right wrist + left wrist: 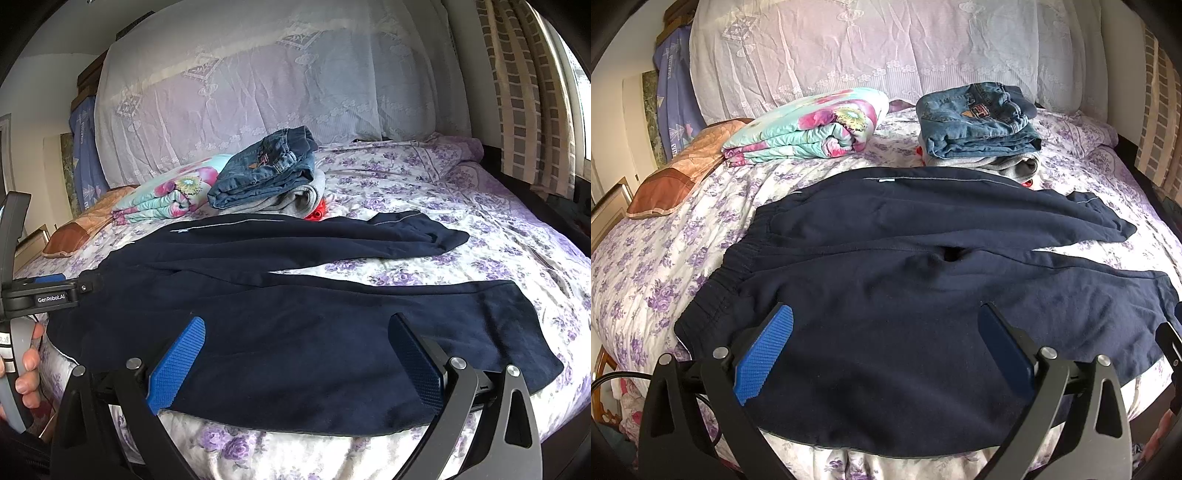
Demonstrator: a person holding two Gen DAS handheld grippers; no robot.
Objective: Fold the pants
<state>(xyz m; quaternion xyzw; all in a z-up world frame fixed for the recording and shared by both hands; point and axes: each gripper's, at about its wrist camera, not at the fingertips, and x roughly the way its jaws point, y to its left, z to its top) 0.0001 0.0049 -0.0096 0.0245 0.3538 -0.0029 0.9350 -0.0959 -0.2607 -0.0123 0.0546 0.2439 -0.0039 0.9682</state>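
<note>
Navy fleece pants (905, 280) lie spread unfolded across the floral bed (665, 258), mid-frame; both hand-held grippers (886, 347) (299, 354) hover open, folding not begun.

A wide bed under a white sheet printed with purple flowers (424, 192) fills the room; a pale lace cloth (886, 48) drapes its headboard, and daylight enters past brown checked curtains (524, 92)
</note>
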